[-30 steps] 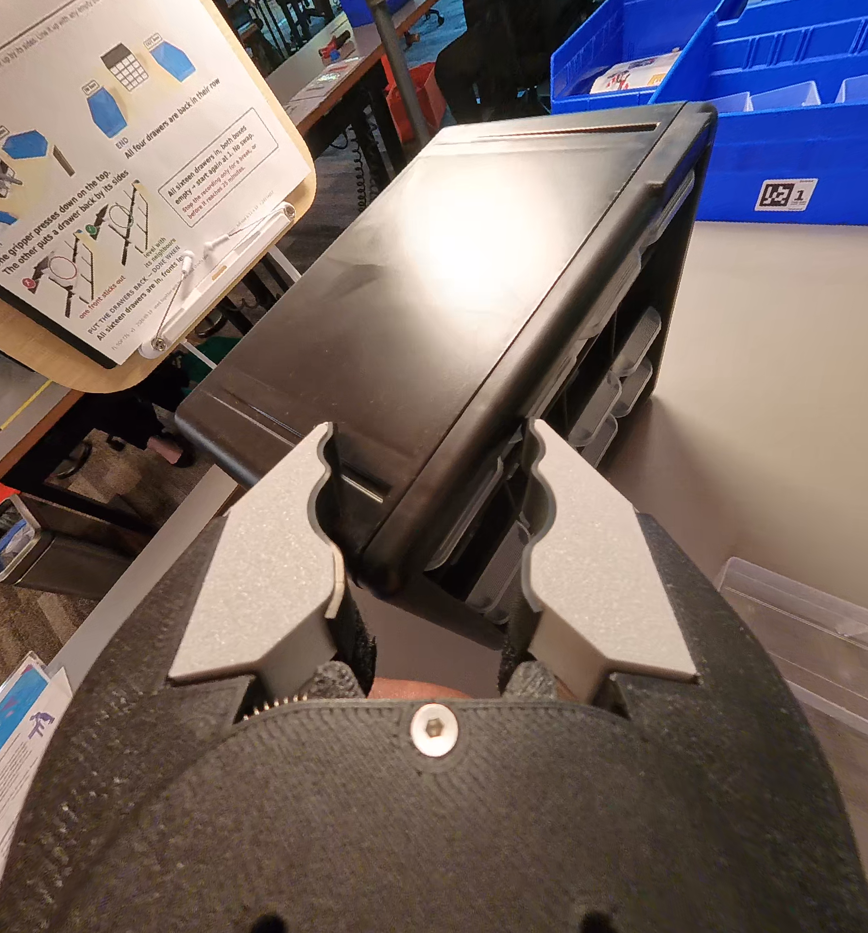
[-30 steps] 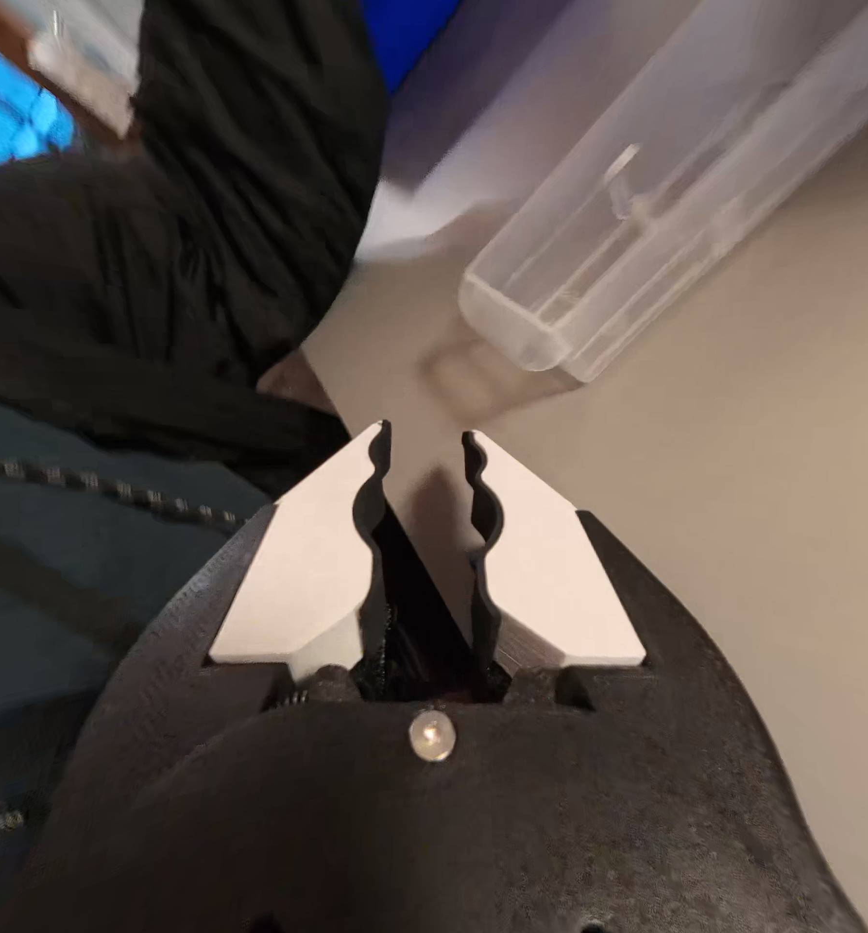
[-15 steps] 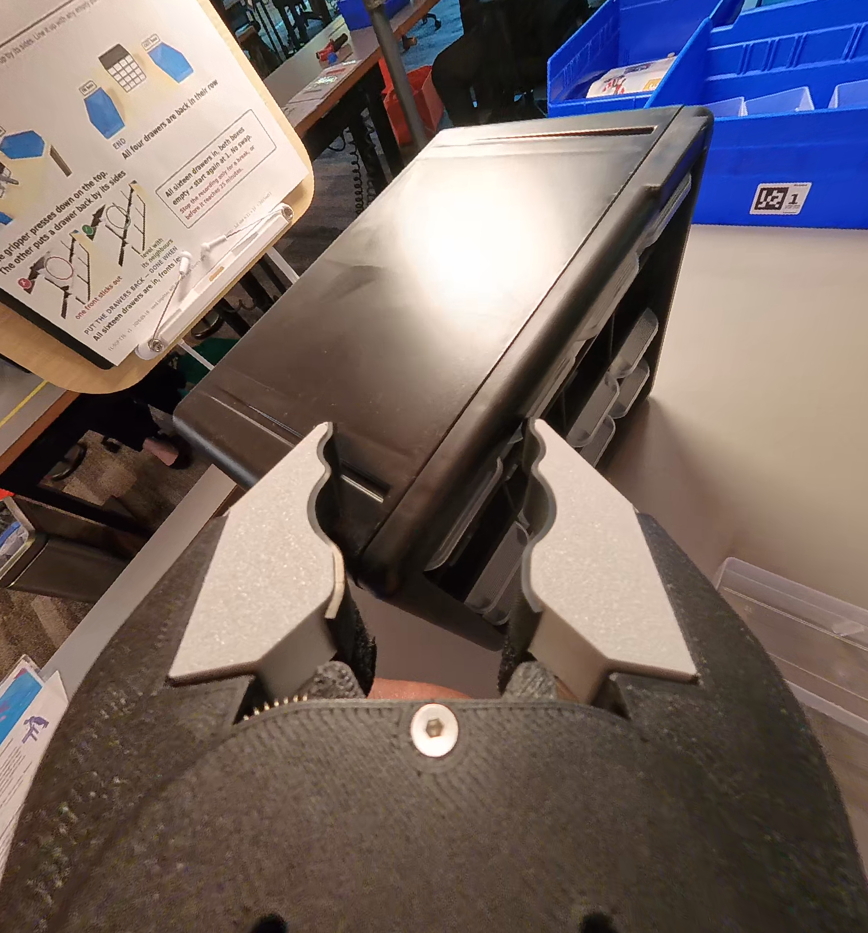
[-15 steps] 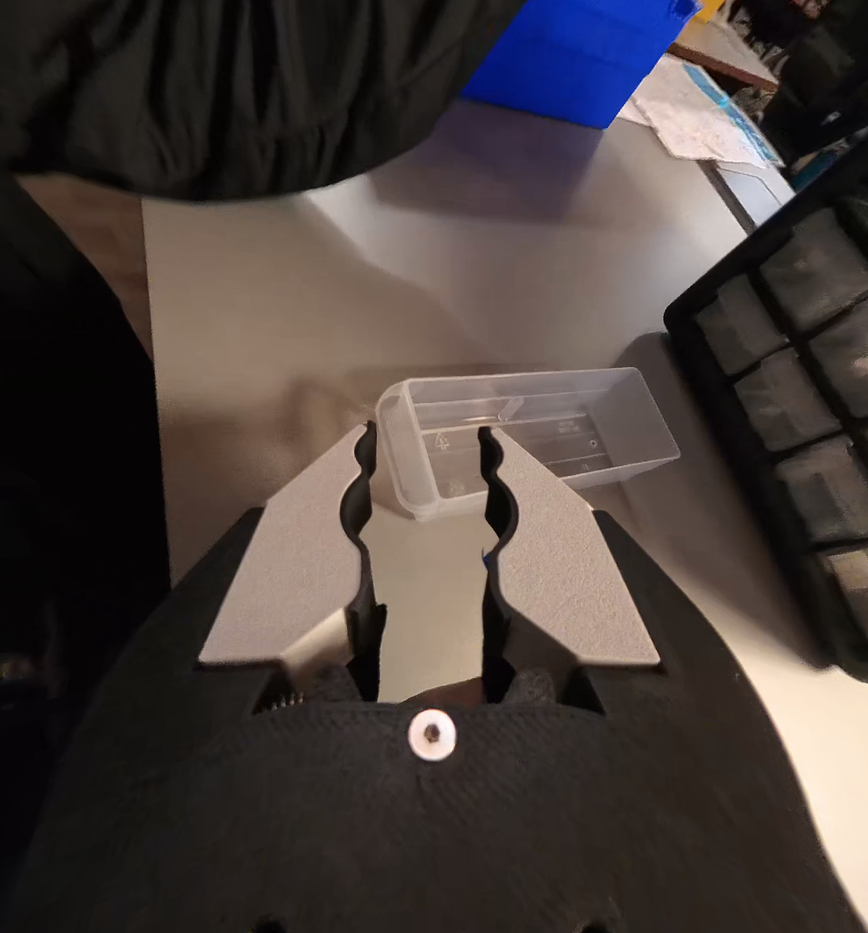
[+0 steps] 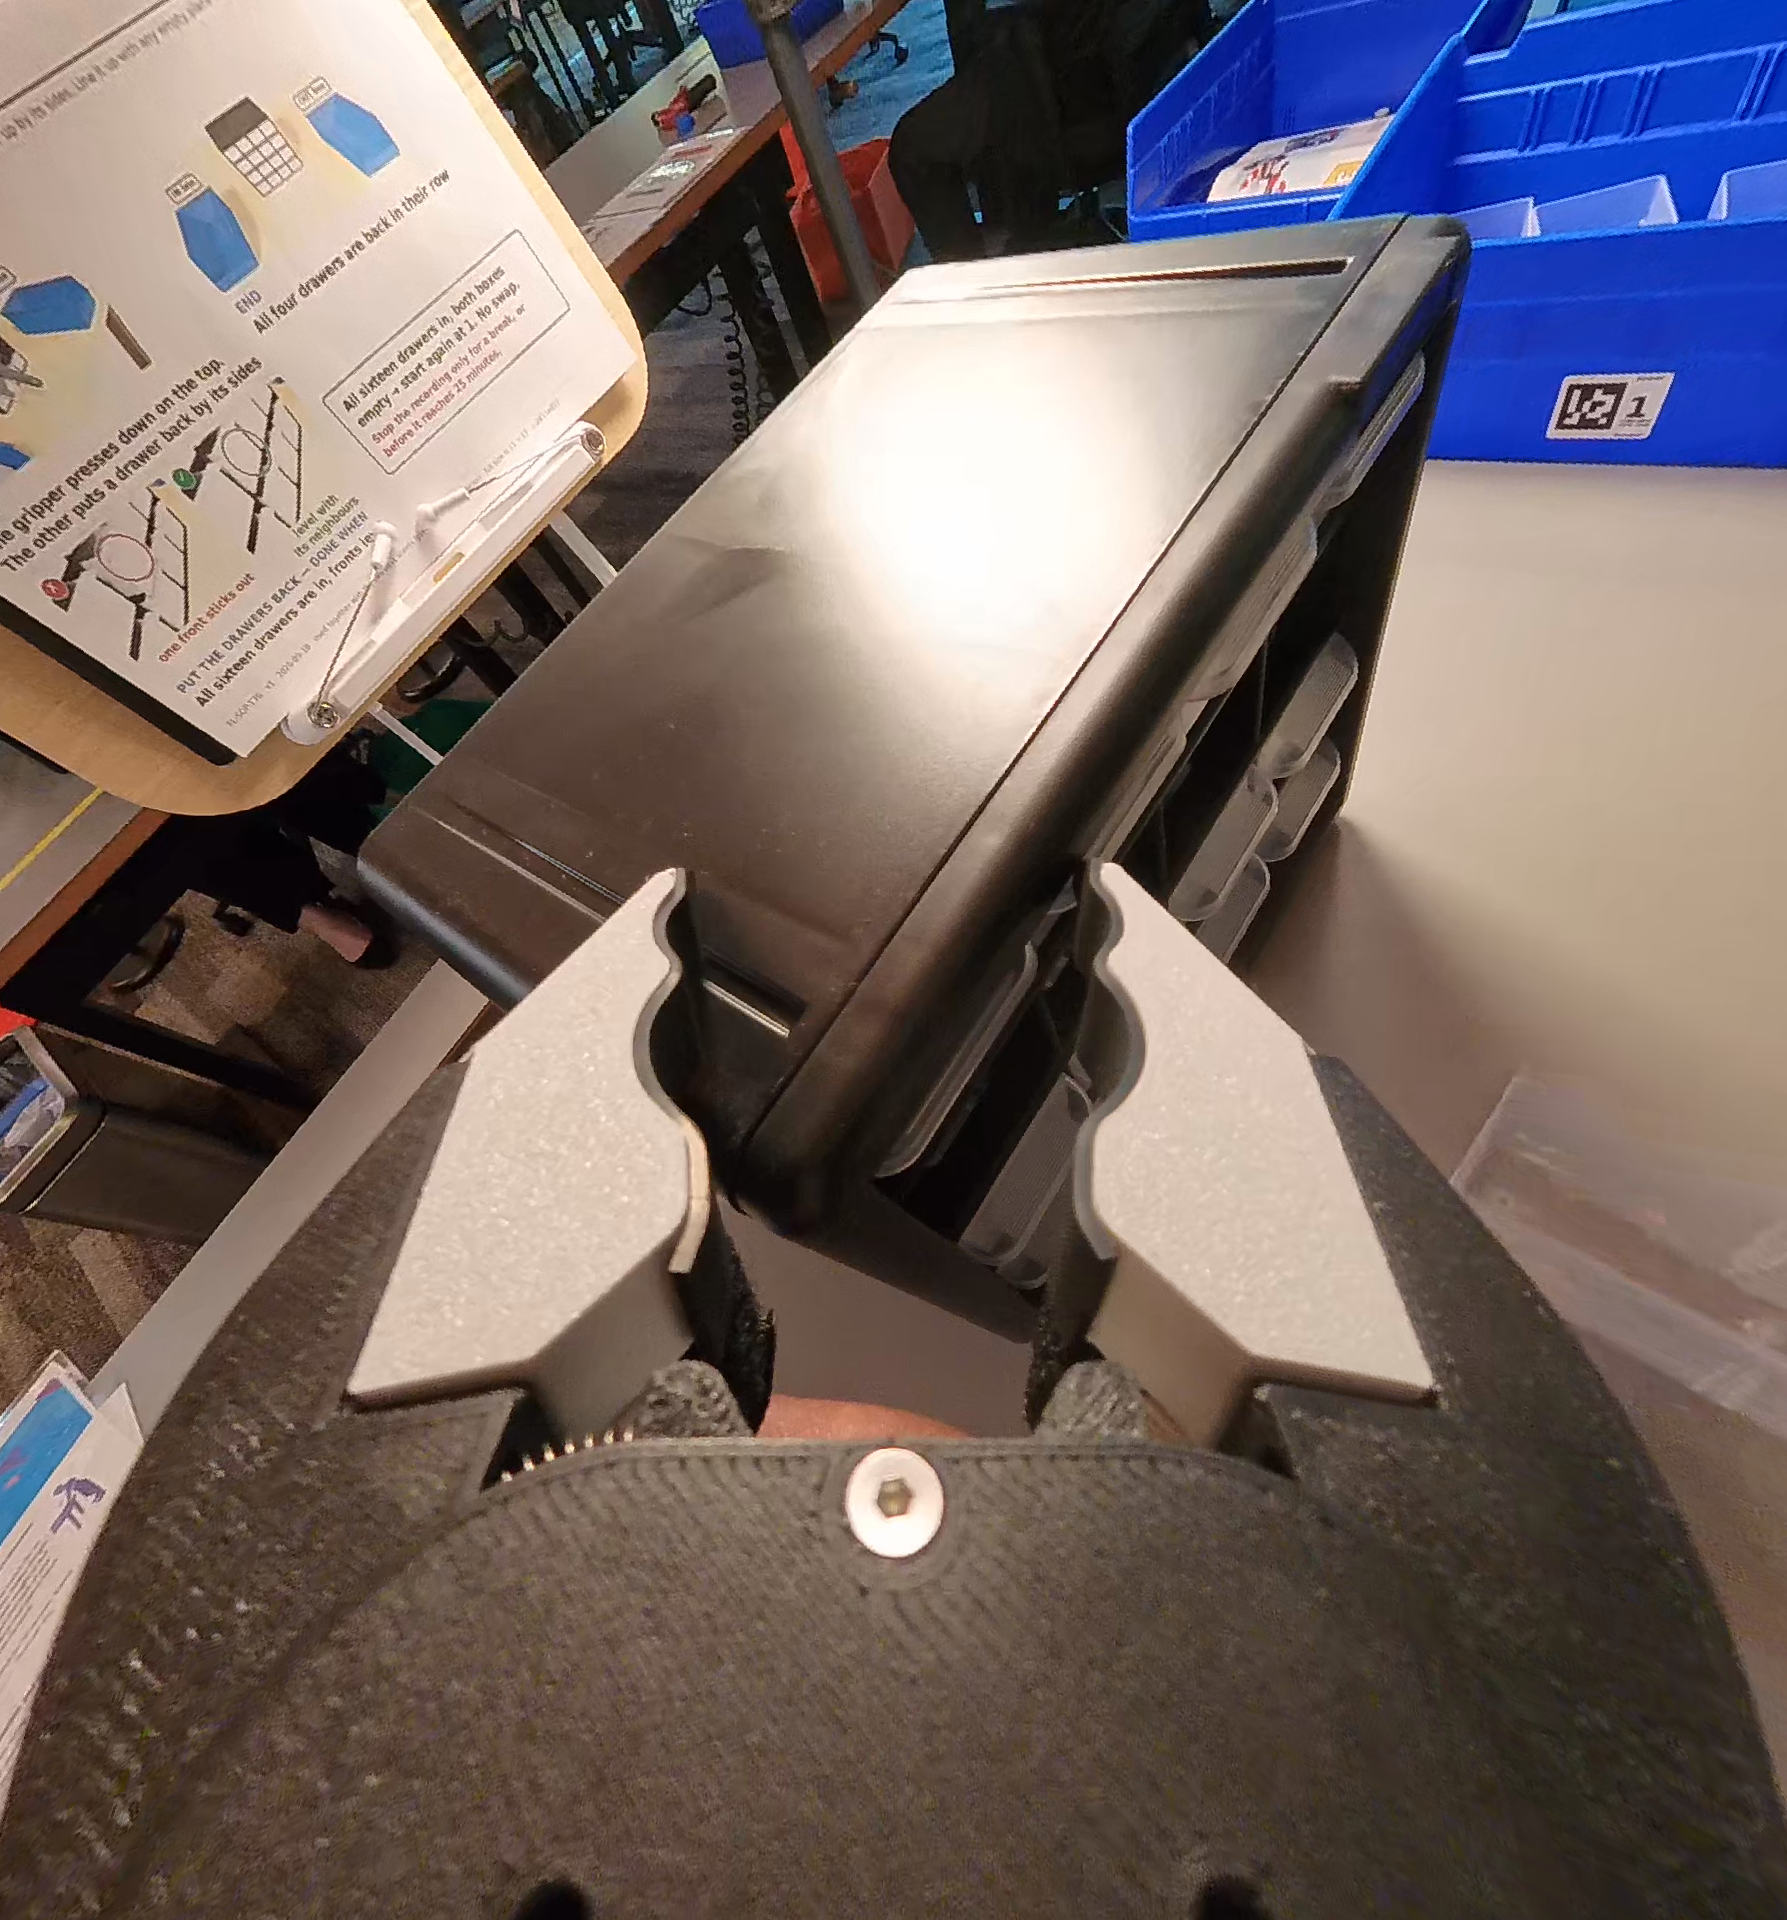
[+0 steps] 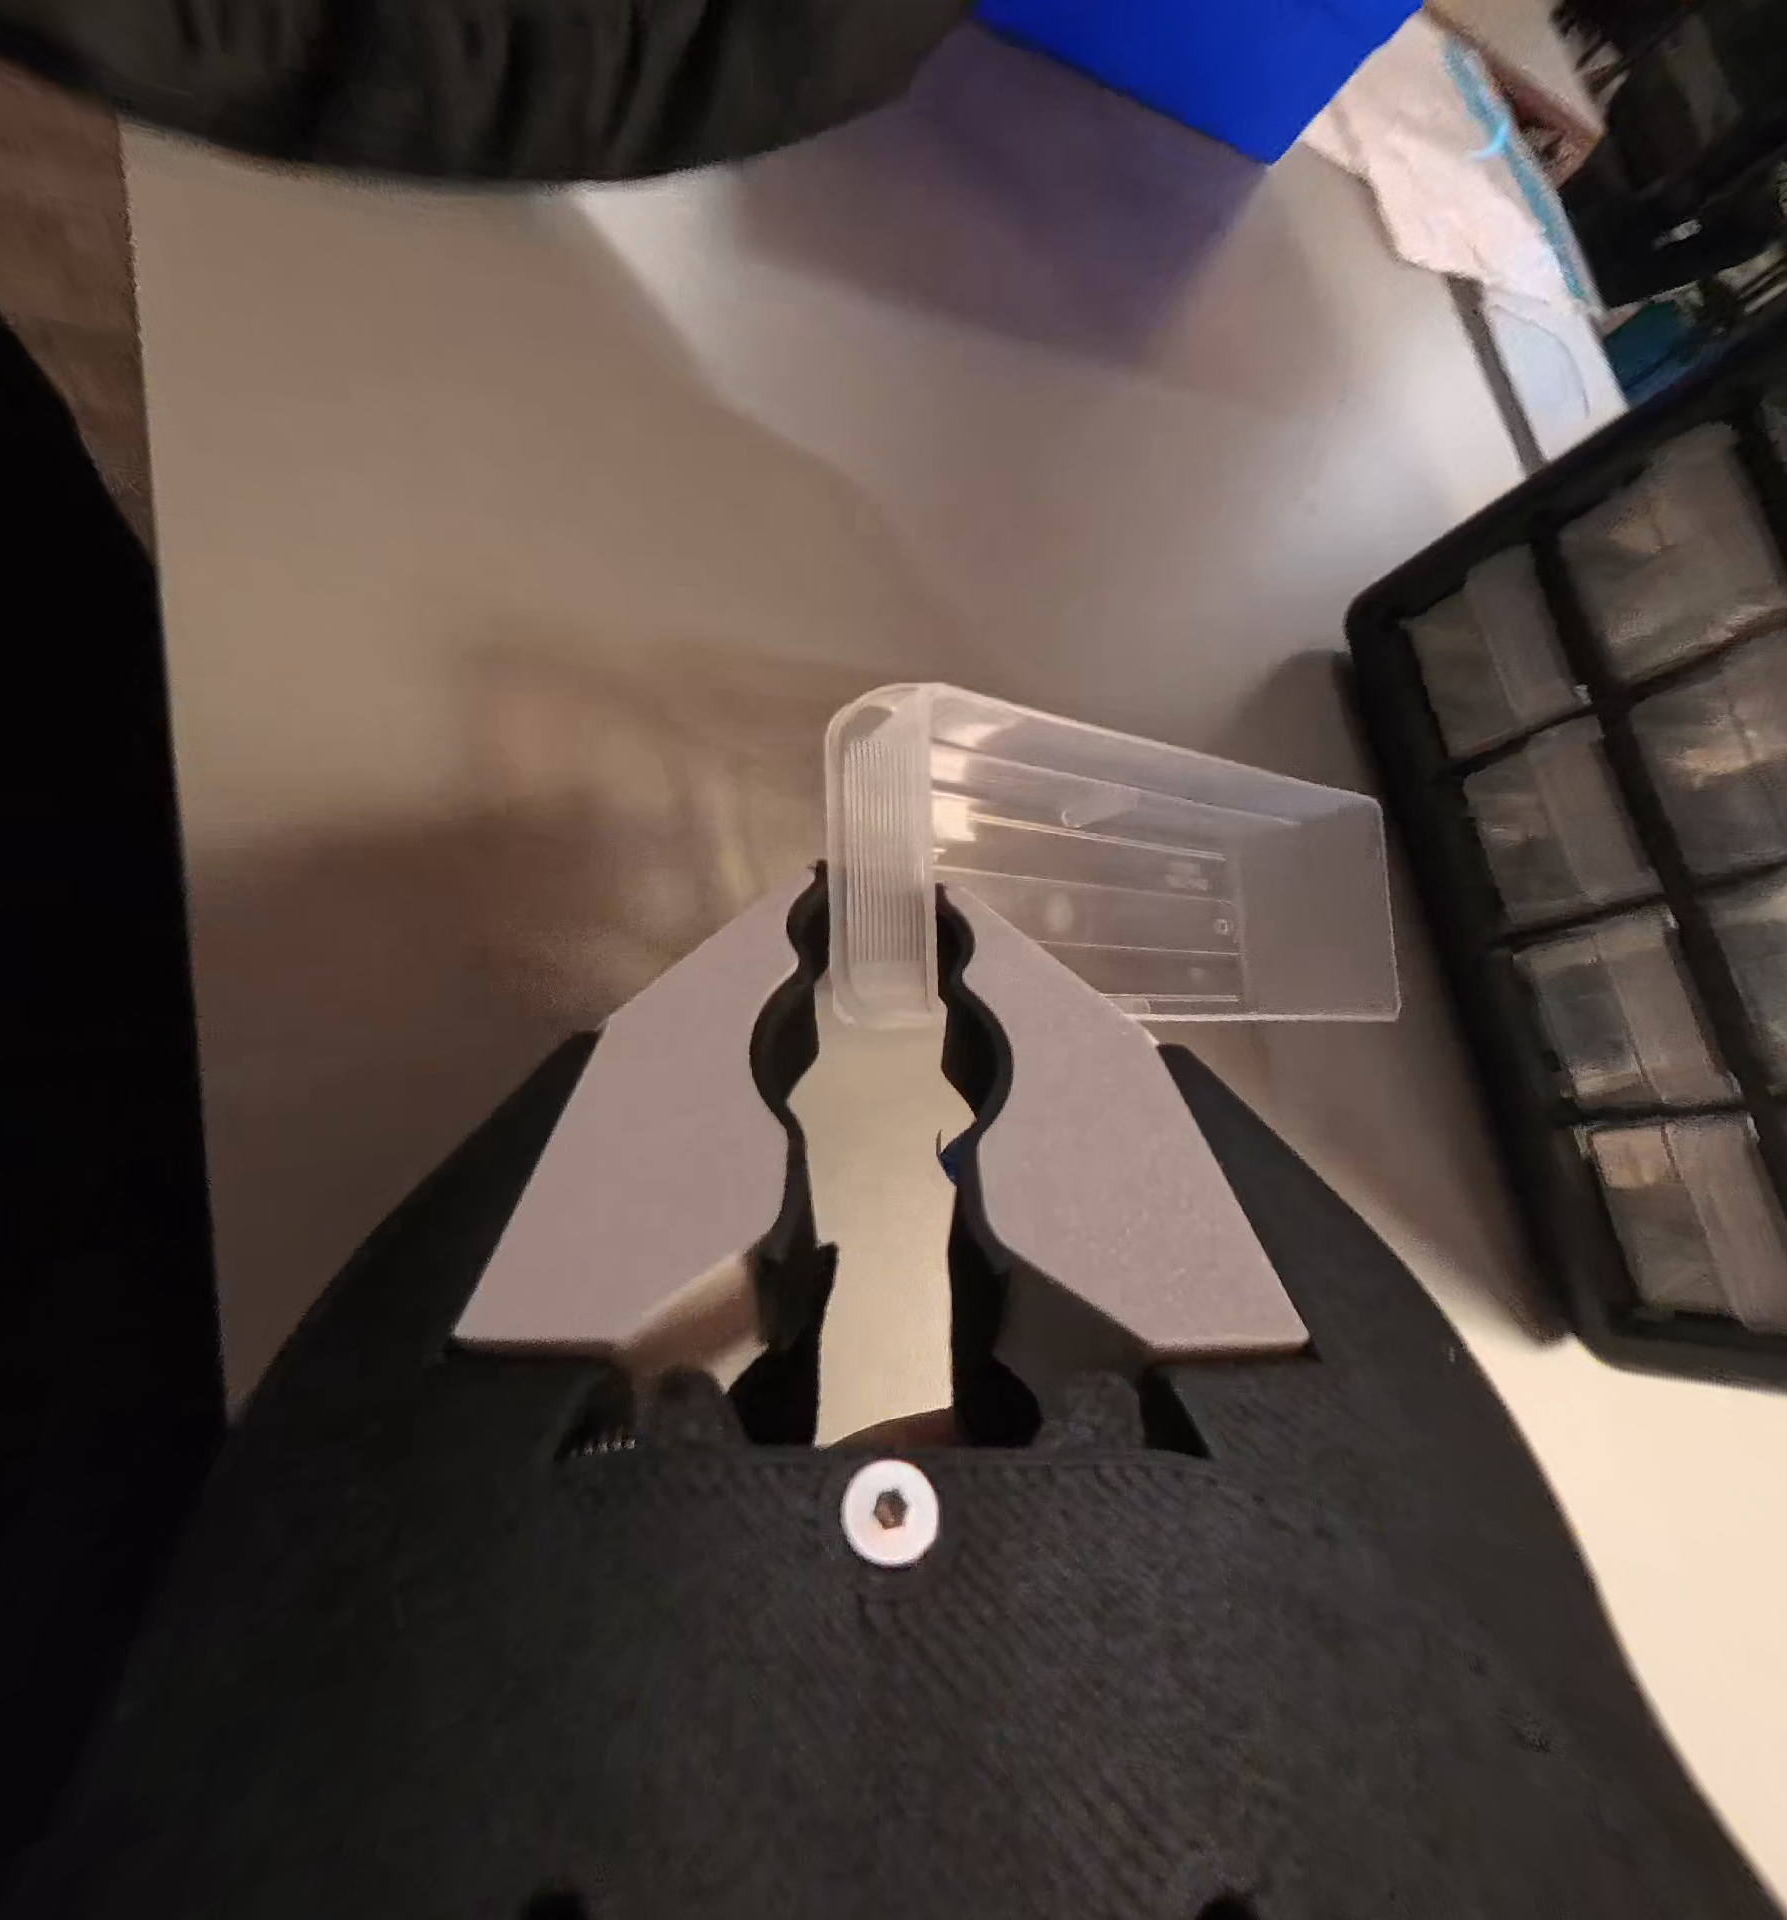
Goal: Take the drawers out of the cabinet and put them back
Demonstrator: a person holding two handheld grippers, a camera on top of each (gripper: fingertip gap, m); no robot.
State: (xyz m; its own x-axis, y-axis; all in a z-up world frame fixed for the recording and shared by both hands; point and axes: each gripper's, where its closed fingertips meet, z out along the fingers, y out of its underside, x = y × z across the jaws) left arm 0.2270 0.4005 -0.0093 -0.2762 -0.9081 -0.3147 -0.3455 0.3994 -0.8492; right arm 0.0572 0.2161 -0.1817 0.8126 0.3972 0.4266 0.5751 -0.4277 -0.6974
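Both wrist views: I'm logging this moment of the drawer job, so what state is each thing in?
Left claw: open, astride the cabinet's top front corner.
Cabinet: upright on the table; drawers in the slots visible.
Right claw: shut on the clear drawer's ribbed end.
Clear drawer: out of the cabinet, empty.

Bare table (image 6: 473, 499) left of clear drawer (image 6: 1159, 883), black cabinet (image 6: 1647, 883) blocking right side

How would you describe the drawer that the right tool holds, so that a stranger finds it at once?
Find the black cabinet on the beige table. Just left of it, a clear, empty drawer is gripped at its ribbed front by the right tool. The other drawers sit in cabinet slots.
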